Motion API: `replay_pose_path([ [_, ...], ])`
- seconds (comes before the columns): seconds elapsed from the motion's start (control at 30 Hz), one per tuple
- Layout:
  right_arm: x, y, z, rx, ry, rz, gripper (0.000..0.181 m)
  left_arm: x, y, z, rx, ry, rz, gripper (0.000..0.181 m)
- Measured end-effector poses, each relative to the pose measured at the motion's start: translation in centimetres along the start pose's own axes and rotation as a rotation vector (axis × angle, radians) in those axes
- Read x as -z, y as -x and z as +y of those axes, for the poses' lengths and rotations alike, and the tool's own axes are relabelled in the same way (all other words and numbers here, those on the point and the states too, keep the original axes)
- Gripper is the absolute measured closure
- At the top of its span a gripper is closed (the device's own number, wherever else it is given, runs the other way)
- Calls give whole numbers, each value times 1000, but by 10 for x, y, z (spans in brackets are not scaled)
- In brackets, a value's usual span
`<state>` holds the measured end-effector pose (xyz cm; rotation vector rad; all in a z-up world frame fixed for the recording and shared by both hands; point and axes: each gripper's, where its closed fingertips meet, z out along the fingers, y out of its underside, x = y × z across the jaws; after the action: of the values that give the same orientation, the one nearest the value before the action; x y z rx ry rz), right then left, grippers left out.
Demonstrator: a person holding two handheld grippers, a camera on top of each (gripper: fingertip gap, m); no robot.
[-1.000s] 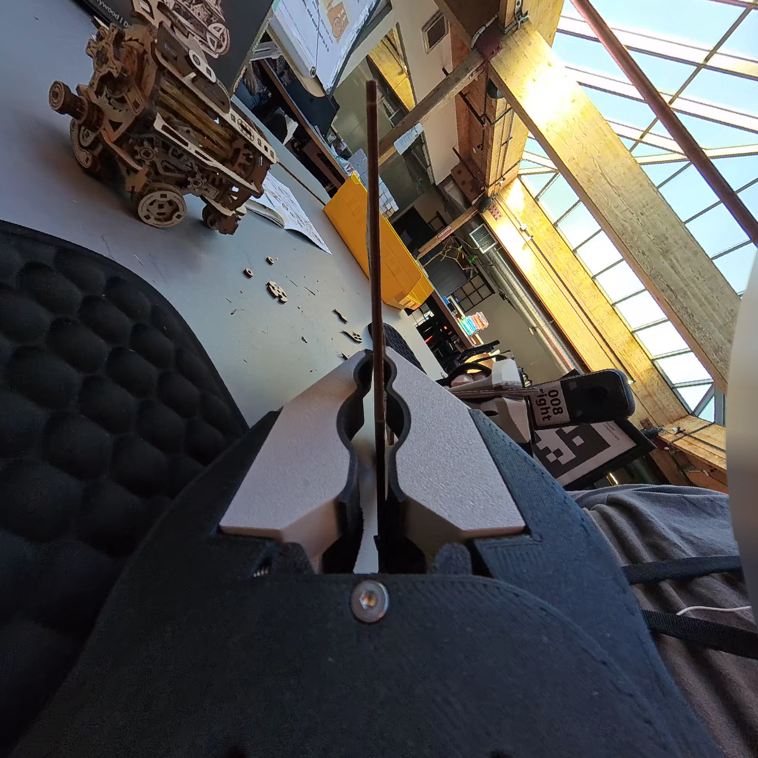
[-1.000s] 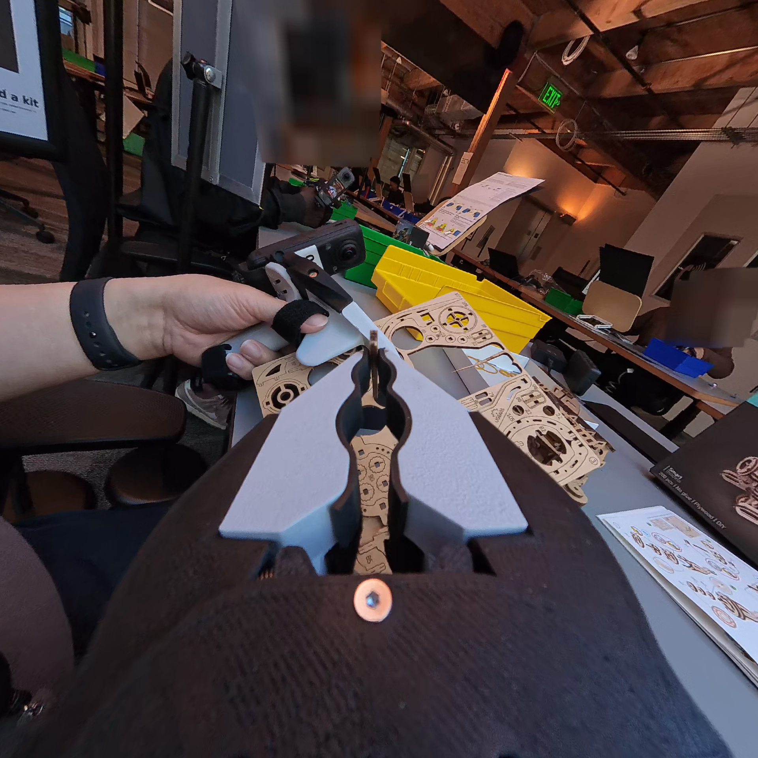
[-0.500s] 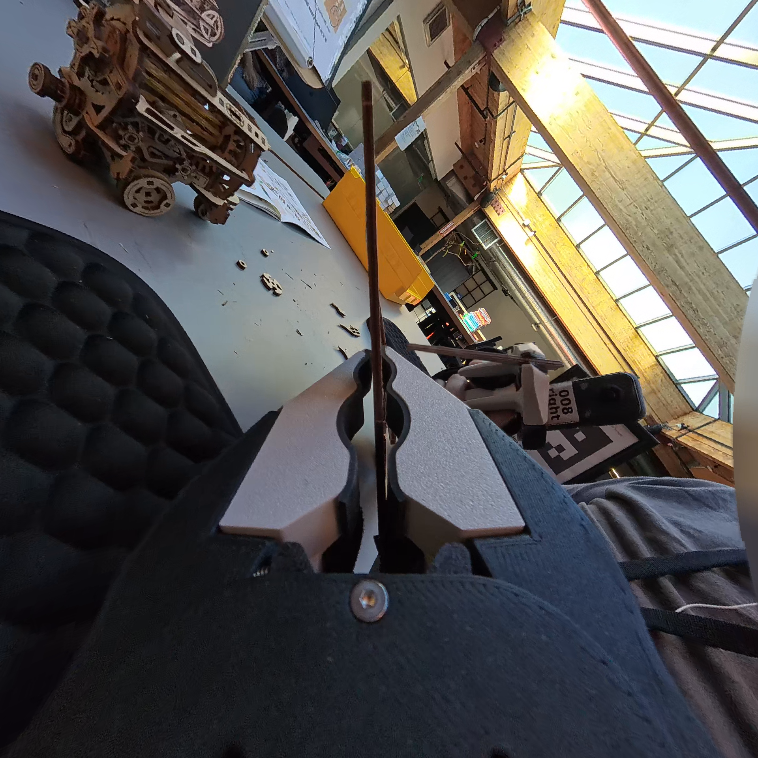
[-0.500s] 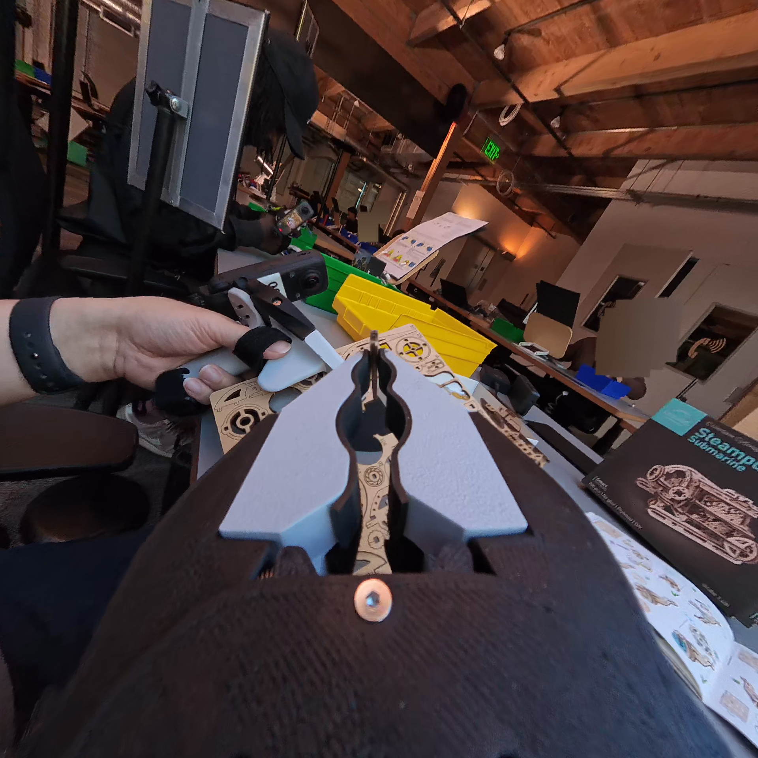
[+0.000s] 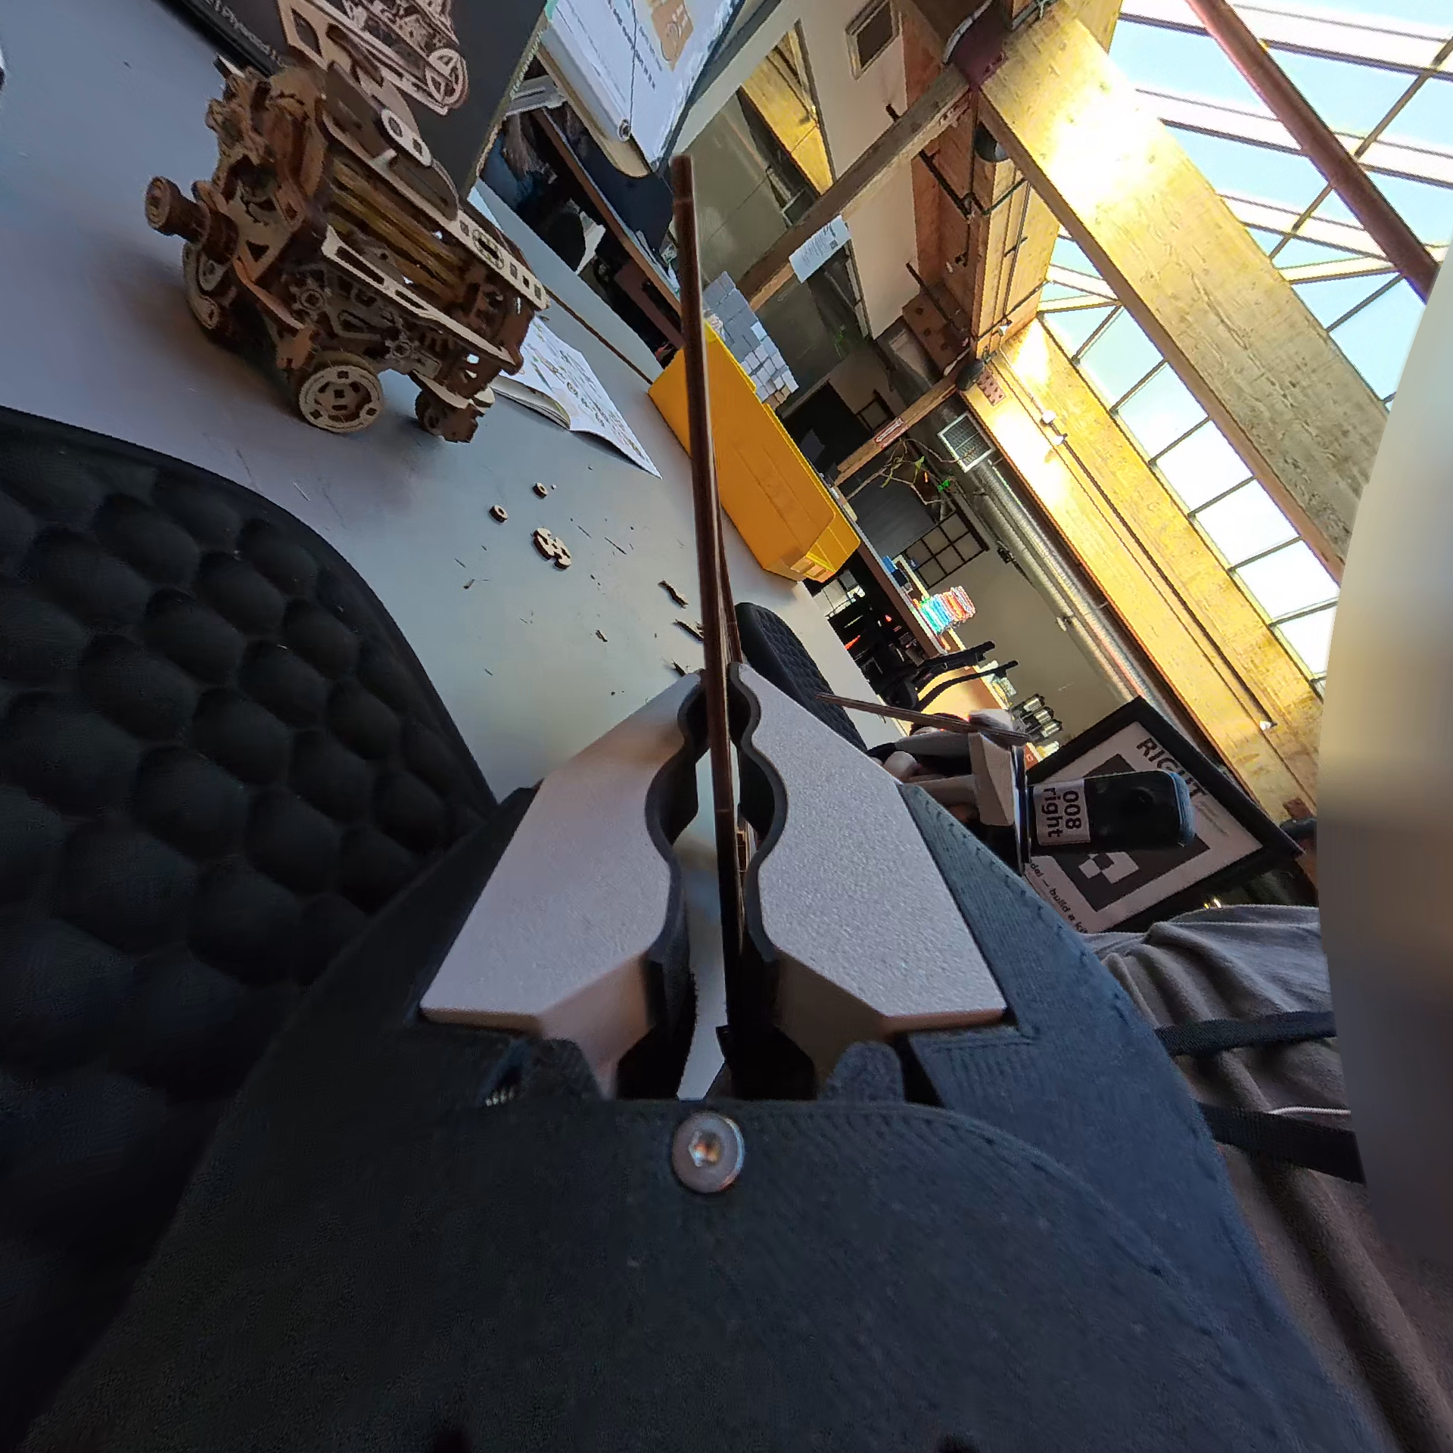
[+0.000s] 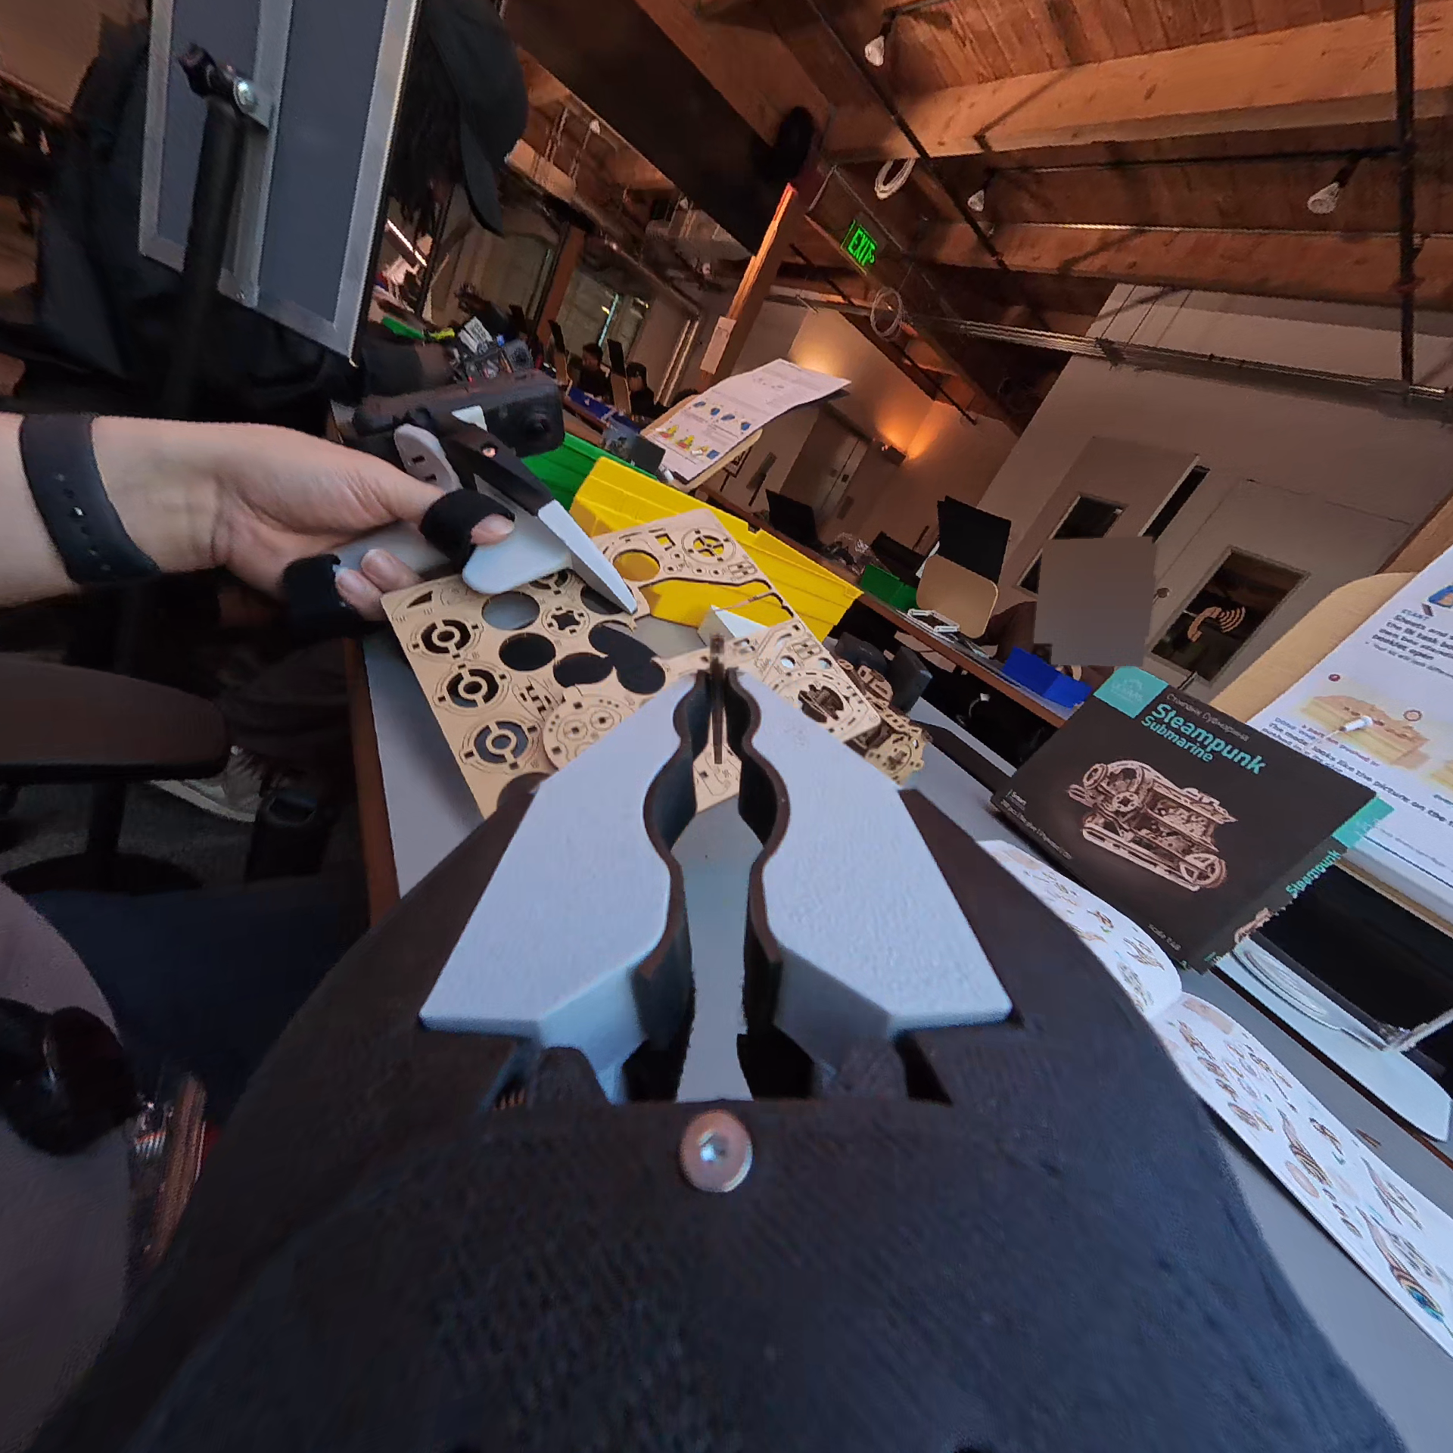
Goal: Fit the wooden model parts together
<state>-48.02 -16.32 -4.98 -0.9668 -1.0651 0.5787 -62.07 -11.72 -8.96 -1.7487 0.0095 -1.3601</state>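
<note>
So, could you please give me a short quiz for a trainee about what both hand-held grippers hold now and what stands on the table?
1. True or false: the left hand-held gripper is shut on a thin wooden sheet, seen edge-on in its own view.
2. What does the right hand-held gripper pinch? A) a small wooden part B) the booklet C) nothing
3. Fill in: the assembled wooden model stands on the grey ____.

Key: 1 true; 2 A; 3 table.
</note>
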Motion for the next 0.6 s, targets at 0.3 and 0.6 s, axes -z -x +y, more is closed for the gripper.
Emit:
replay_pose_path([
  [0.3, 28, -83, 56, 138, 372, 46, 180, -6, 1, -6, -19, 8, -43, 180],
  [0.6, 39, -133, 108, -65, 534, -49, 180, -17, -4, -8, -30, 2, -41, 180],
])
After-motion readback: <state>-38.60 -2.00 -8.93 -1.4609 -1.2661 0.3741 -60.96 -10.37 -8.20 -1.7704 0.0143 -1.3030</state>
